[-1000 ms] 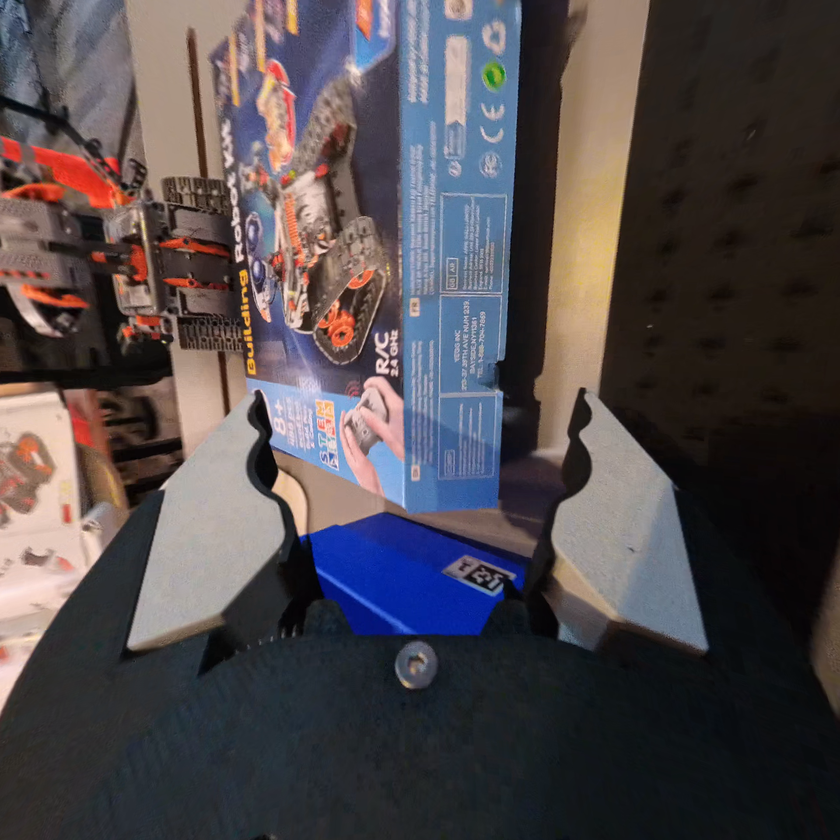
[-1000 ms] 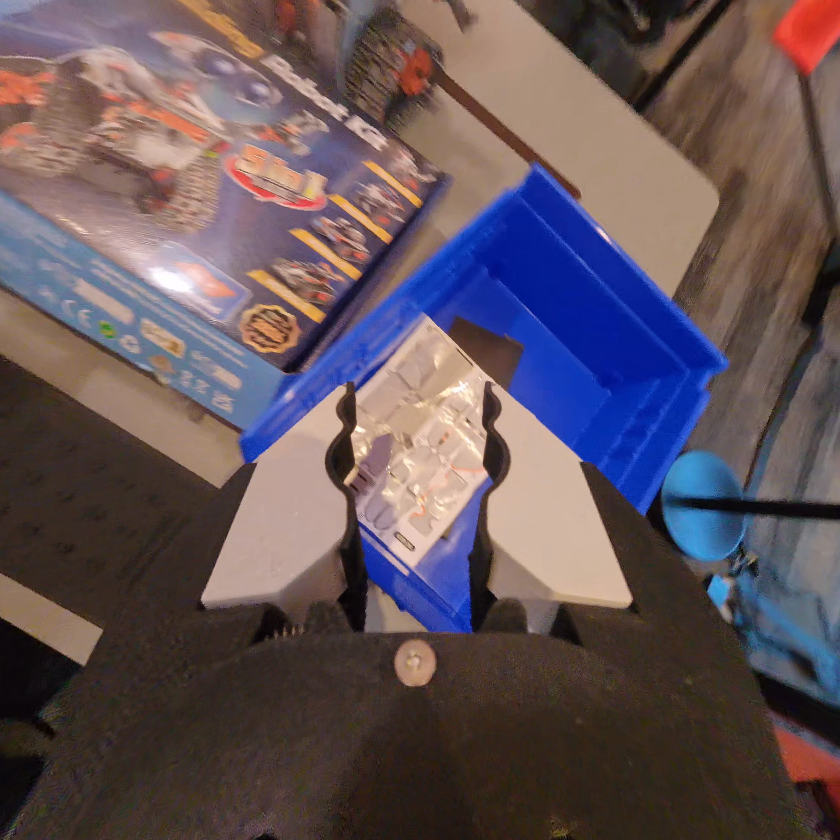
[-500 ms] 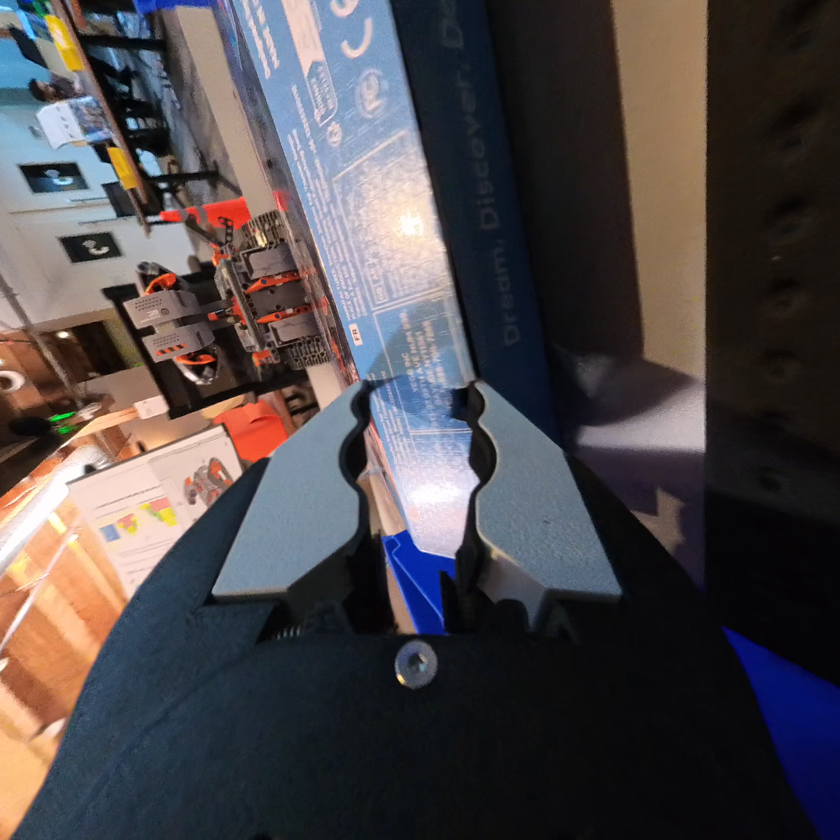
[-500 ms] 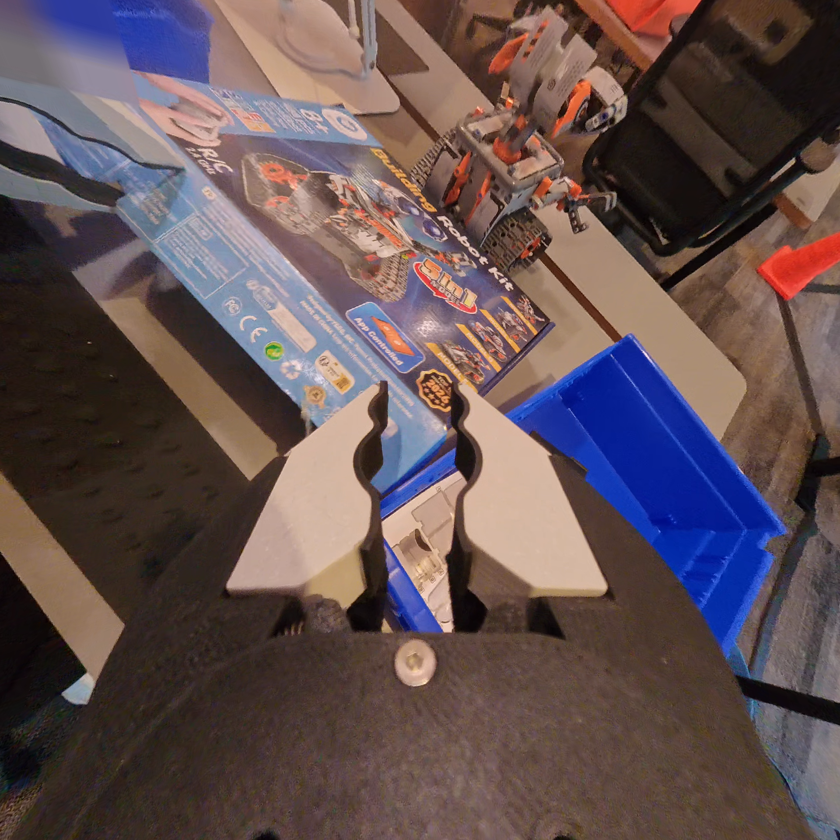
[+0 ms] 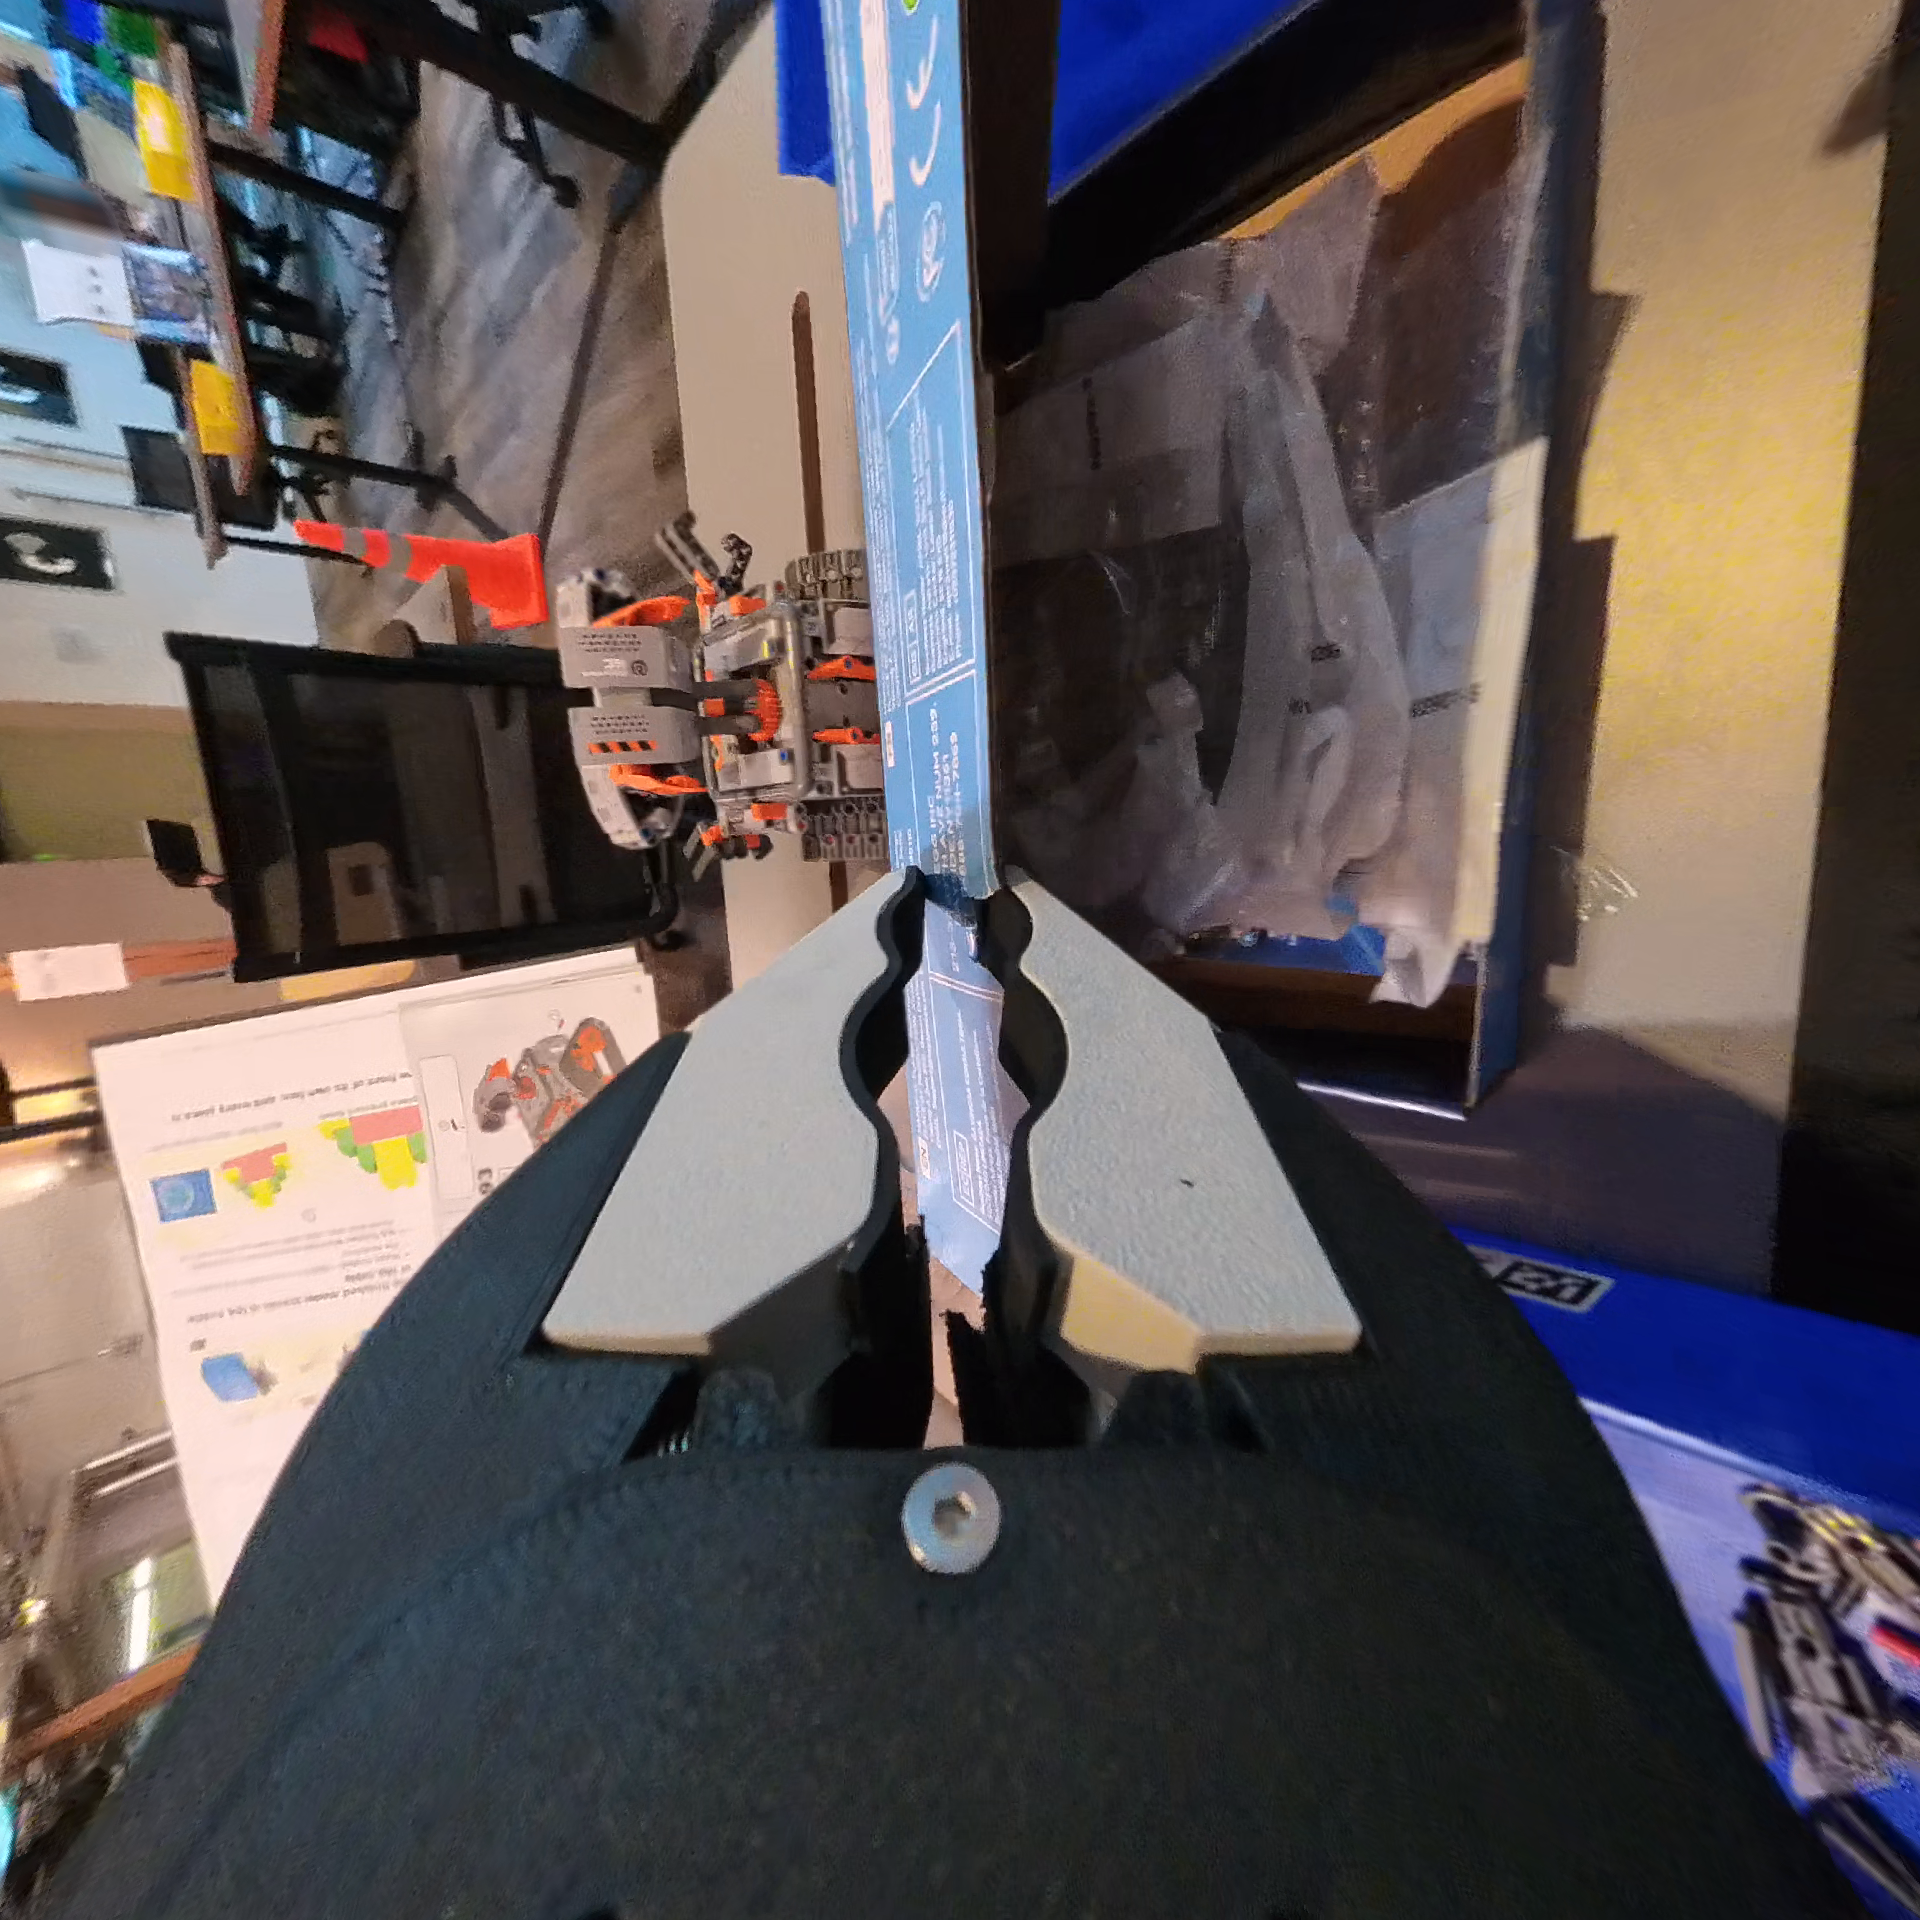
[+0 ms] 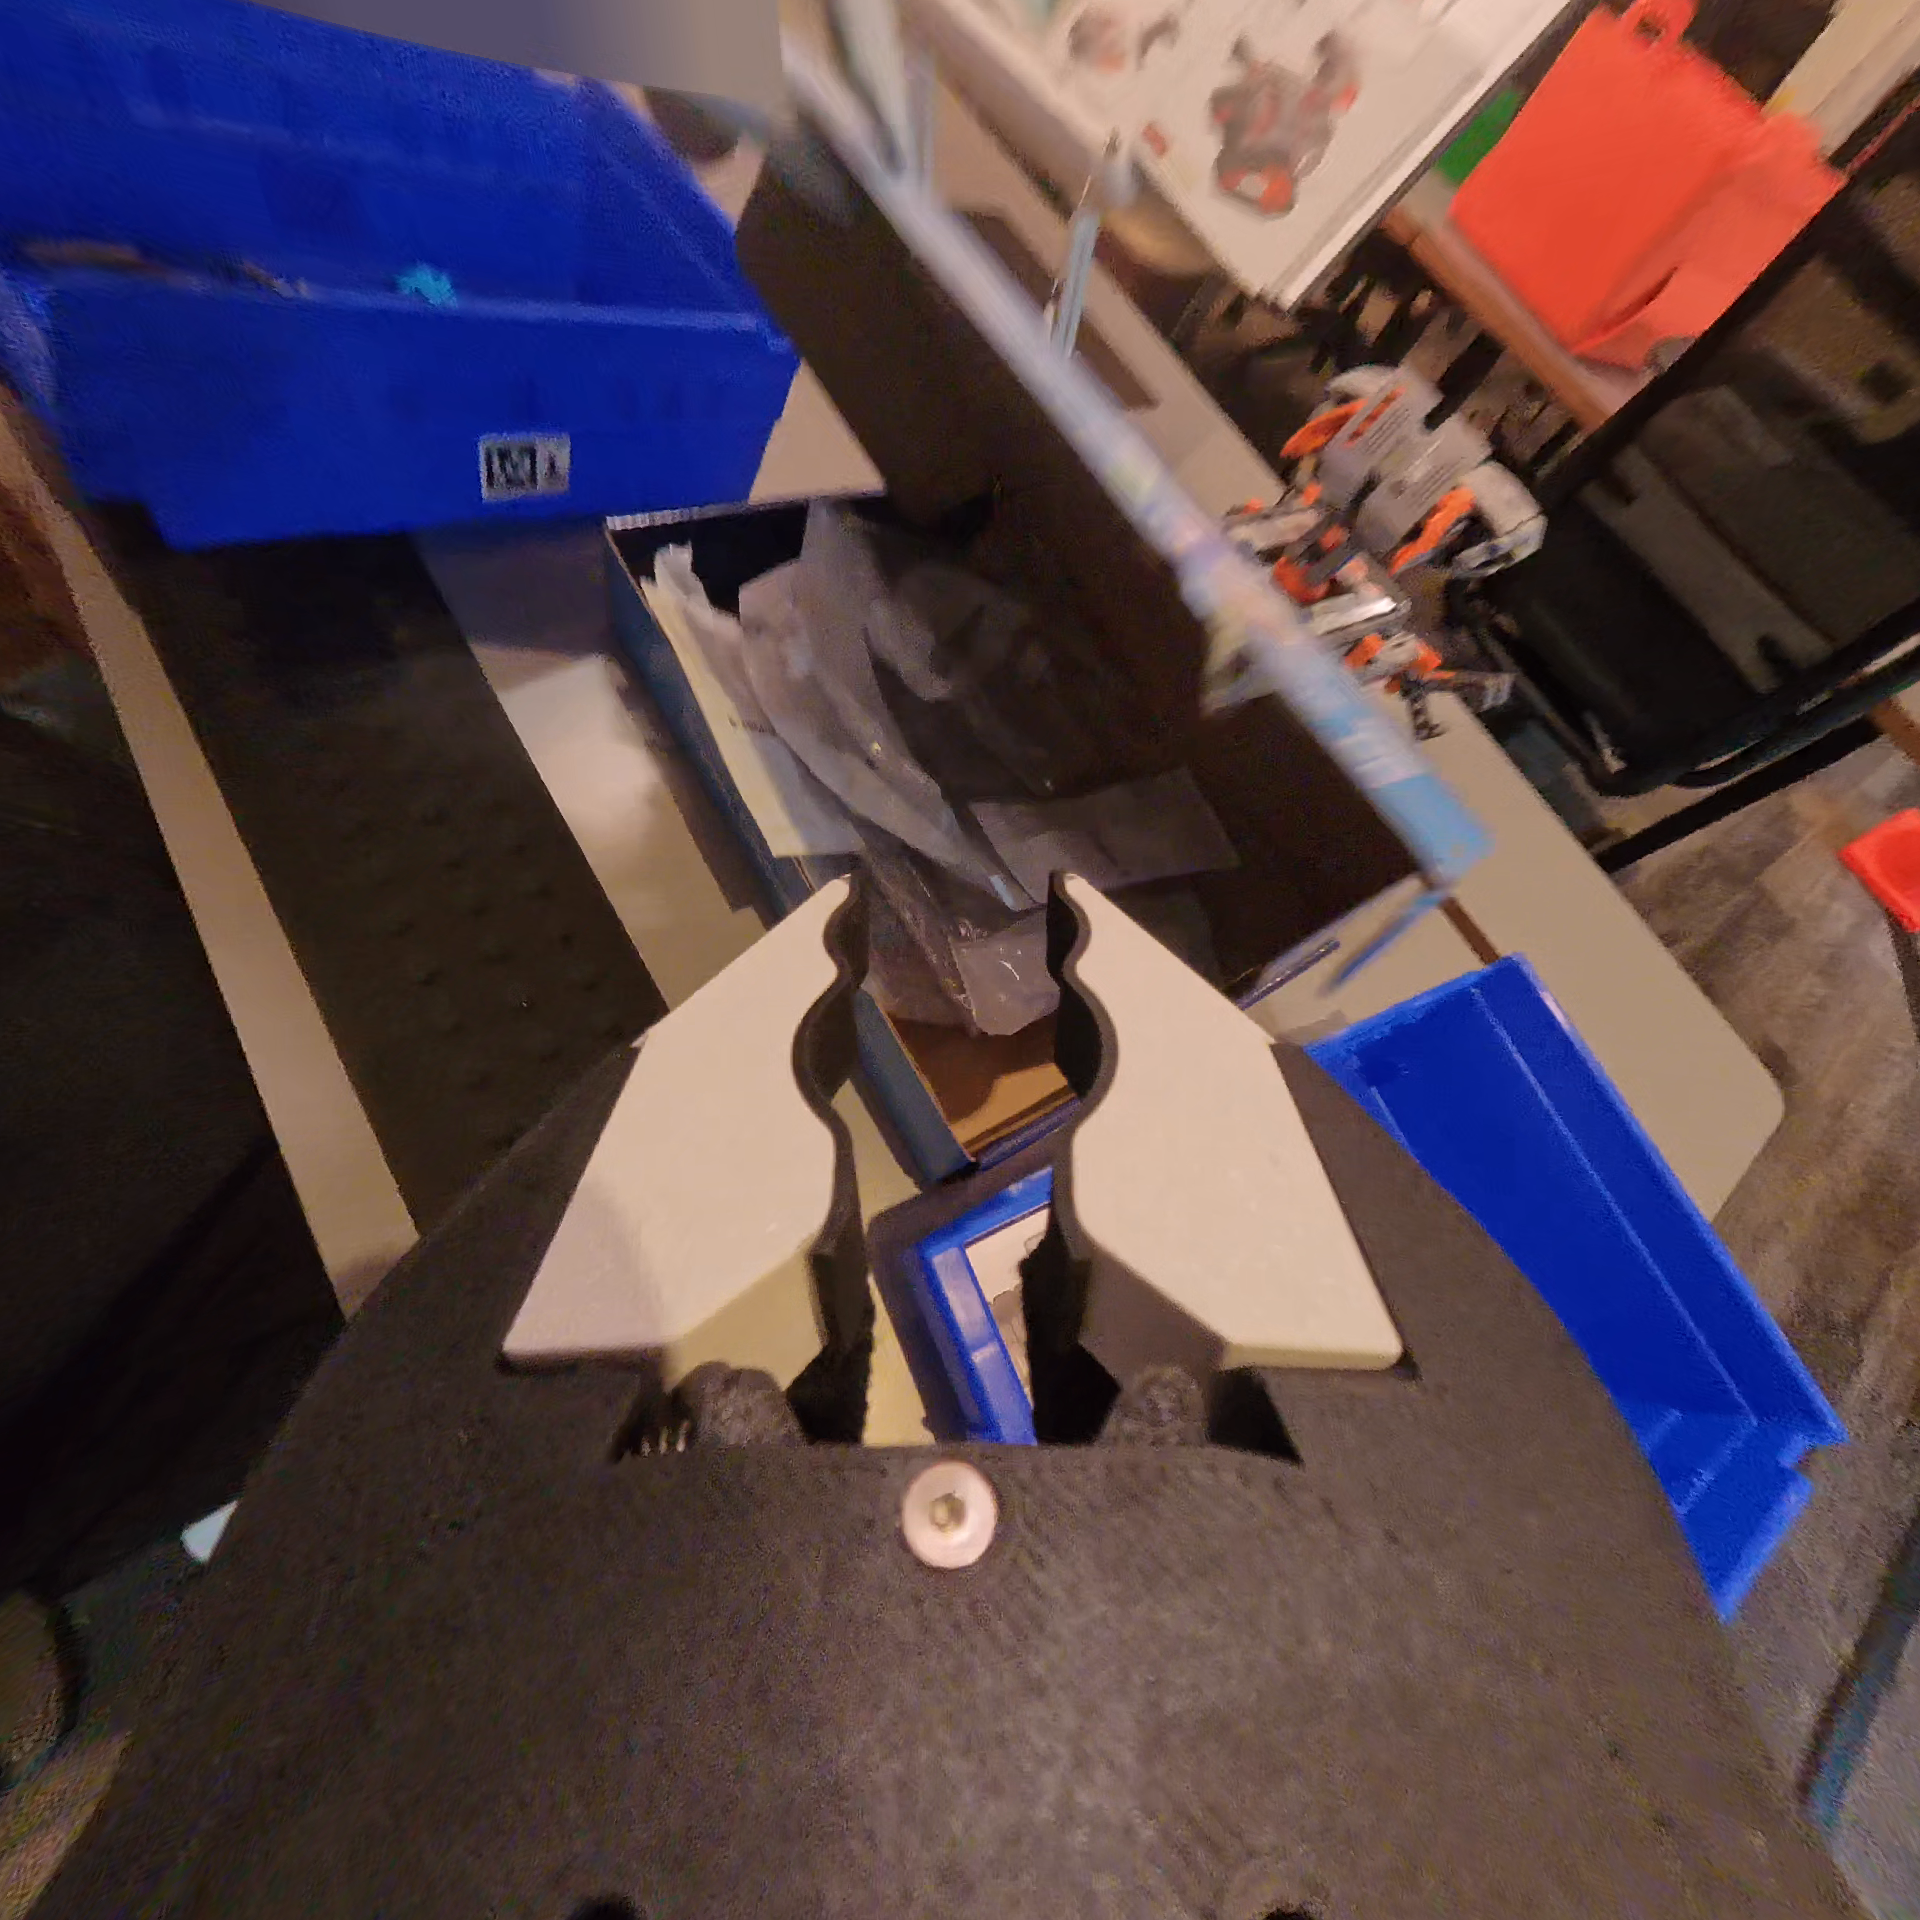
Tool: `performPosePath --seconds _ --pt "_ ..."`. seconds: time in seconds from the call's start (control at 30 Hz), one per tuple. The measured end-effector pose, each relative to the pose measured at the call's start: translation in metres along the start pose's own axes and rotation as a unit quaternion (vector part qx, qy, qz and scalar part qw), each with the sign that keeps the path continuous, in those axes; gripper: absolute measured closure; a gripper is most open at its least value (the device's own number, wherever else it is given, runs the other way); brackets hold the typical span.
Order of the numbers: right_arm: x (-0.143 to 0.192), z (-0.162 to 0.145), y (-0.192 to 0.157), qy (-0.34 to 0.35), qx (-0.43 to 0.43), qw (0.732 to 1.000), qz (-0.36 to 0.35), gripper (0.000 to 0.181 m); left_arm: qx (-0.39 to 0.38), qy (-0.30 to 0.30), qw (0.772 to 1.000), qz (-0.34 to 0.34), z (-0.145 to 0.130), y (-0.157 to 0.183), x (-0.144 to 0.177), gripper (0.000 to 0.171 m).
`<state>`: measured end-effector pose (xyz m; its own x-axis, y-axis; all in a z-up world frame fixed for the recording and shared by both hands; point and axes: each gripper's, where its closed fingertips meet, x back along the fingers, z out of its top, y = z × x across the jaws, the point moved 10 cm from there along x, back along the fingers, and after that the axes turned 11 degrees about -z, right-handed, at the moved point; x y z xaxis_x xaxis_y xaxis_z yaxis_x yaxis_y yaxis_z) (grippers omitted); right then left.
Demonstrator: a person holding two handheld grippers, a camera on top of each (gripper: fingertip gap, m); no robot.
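My left gripper (image 5: 961, 894) is shut on the edge of a blue cardboard box lid (image 5: 914, 520) and holds it raised on edge. Beside it the open box (image 5: 1507, 727) shows several clear plastic bags of parts (image 5: 1247, 675). In the right wrist view the raised lid (image 6: 1039, 468) slants over the open box (image 6: 904, 1091). My right gripper (image 6: 956, 904) is open and empty, its tips just short of the bags (image 6: 883, 707) at the box's near end.
A grey and orange toy robot (image 5: 727, 707) stands behind the lid, also in the right wrist view (image 6: 1382, 488). A blue bin (image 6: 1558, 1195) lies just below my right gripper, and another (image 6: 364, 364) sits beyond the box. A printed sheet (image 5: 312, 1143) stands at the left. About 20 centimetres separates my left fingertips from my right.
My left gripper closed on the lid's edge and swung the lid up, which exposed the bags. My right gripper moved from over the blue bin toward the open box and its jaws widened.
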<state>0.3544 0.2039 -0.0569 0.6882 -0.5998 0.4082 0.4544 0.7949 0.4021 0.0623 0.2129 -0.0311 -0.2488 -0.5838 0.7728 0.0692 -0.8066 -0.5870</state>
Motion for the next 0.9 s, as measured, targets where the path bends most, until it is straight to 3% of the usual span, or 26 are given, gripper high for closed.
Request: performPosePath --seconds 0.23,0.37,0.43,0.63,0.73,0.9 --pt "-0.096 -0.006 -0.024 -0.094 0.079 0.992 0.032 0.155 0.034 0.015 0.998 -0.052 -0.005 -0.043 0.006 0.162" --pt "-0.136 -0.021 -0.013 -0.155 0.109 0.982 0.022 0.164 0.033 0.015 0.997 -0.067 -0.005 -0.059 0.006 0.162" --pt "-0.143 -0.024 -0.007 -0.165 0.091 0.981 0.047 0.161 0.031 0.012 0.997 -0.07 -0.007 -0.066 0.006 0.162" --pt "-0.145 -0.018 -0.02 -0.142 0.165 0.969 0.113 0.151 0.035 0.02 0.994 -0.098 -0.01 -0.081 0.006 0.161" --pt "-0.158 -0.026 -0.025 -0.169 0.19 0.96 0.12 0.156 0.034 0.019 0.994 -0.104 -0.011 -0.084 0.005 0.161" --pt "-0.155 -0.023 -0.001 -0.166 0.161 0.969 0.084 0.162 0.036 0.019 0.992 -0.12 -0.01 -0.086 0.006 0.161"
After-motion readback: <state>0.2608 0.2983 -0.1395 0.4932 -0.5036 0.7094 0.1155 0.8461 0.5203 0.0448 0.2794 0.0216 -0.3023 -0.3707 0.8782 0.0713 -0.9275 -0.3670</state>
